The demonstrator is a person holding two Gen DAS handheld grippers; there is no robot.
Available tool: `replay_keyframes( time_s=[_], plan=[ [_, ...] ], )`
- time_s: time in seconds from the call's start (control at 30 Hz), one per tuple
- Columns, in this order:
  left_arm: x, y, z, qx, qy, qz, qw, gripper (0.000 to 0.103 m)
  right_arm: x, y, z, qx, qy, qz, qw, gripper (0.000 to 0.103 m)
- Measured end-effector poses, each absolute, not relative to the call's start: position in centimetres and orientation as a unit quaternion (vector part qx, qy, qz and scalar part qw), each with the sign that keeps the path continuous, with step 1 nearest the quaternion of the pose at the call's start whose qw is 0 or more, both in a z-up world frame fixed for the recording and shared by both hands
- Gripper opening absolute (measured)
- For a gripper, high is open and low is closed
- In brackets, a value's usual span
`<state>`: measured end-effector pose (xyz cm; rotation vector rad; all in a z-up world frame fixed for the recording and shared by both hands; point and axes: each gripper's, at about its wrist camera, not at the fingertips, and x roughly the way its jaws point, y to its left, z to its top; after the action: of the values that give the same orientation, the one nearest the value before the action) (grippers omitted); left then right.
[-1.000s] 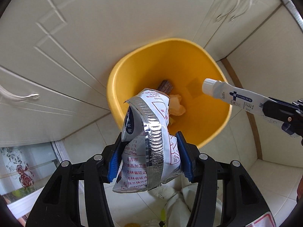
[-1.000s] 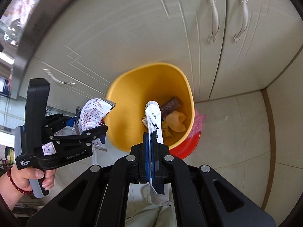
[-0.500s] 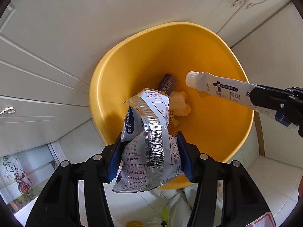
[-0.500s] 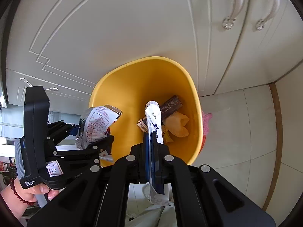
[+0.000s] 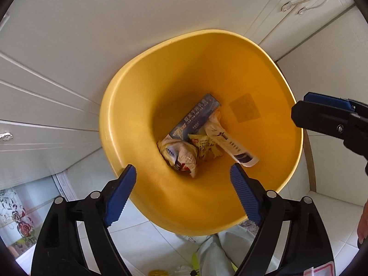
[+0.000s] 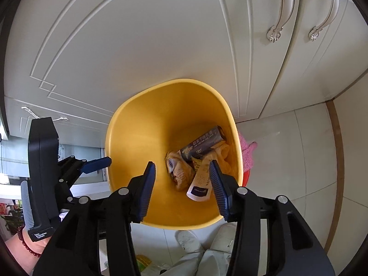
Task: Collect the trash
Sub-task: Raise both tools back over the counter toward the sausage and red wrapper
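A yellow trash bin [image 5: 147, 105] [image 6: 142, 124] stands on the floor against white cabinets. At its bottom lie a crumpled snack bag [image 5: 181, 156] [image 6: 179, 174], a white tube [image 5: 232, 145] [image 6: 200, 181], a dark blue box [image 5: 195, 117] [image 6: 202, 145] and a yellow wrapper [image 5: 207, 147]. My left gripper [image 5: 182, 197] is open and empty above the bin's near rim; it also shows in the right wrist view [image 6: 96, 163]. My right gripper [image 6: 181, 188] is open and empty over the bin; one of its fingers [image 5: 322, 112] shows in the left wrist view.
White cabinet doors [image 6: 161, 34] with curved handles [image 6: 280, 9] rise behind the bin. Pale floor tiles [image 6: 287, 161] lie to the right, with a pink cloth [image 6: 247, 154] and something red behind the bin. My shoe [image 6: 188, 239] is below.
Both grippers have opened. The snack bag has dropped from my left gripper and the white tube from my right gripper; both now lie at the bottom of the bin.
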<state>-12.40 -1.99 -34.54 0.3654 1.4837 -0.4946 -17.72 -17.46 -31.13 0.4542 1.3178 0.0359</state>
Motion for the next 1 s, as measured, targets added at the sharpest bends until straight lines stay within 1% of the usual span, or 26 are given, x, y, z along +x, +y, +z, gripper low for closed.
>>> replay_keyframes(
  time_s=[0.3,0.4,0.5,0.63,0.8,0.9,1.0],
  plan=[
    [-12.5,-1.5,-33.0,0.156,0.664,-0.209,0.701,0.083,-18.0,-17.4,-30.0,0.213,0.598,0.021,0.772,0.050],
    [-12.8,-1.0,-31.9,0.150,0.661,-0.203,0.707,0.083,-18.7,-17.3,-28.1,0.214,0.588,0.025,0.780,0.050],
    [-13.7,-0.2,-29.5,0.142,0.654,-0.195,0.717,0.083,-19.7,-17.2,-26.0,0.210,0.578,0.027,0.788,0.050],
    [-15.2,1.0,-26.0,0.125,0.645,-0.183,0.732,0.083,-21.6,-16.3,-21.7,0.197,0.555,0.032,0.807,0.050],
    [-18.0,3.0,-20.0,0.094,0.623,-0.158,0.761,0.083,-24.4,-15.3,-15.0,0.164,0.523,0.038,0.835,0.050],
    [-19.8,4.6,-15.8,0.069,0.604,-0.140,0.782,0.084,-25.7,-14.8,-11.8,0.141,0.505,0.045,0.850,0.050],
    [-20.7,5.6,-13.1,0.052,0.586,-0.128,0.798,0.085,-26.9,-14.6,-8.1,0.121,0.482,0.054,0.866,0.050]
  ],
)
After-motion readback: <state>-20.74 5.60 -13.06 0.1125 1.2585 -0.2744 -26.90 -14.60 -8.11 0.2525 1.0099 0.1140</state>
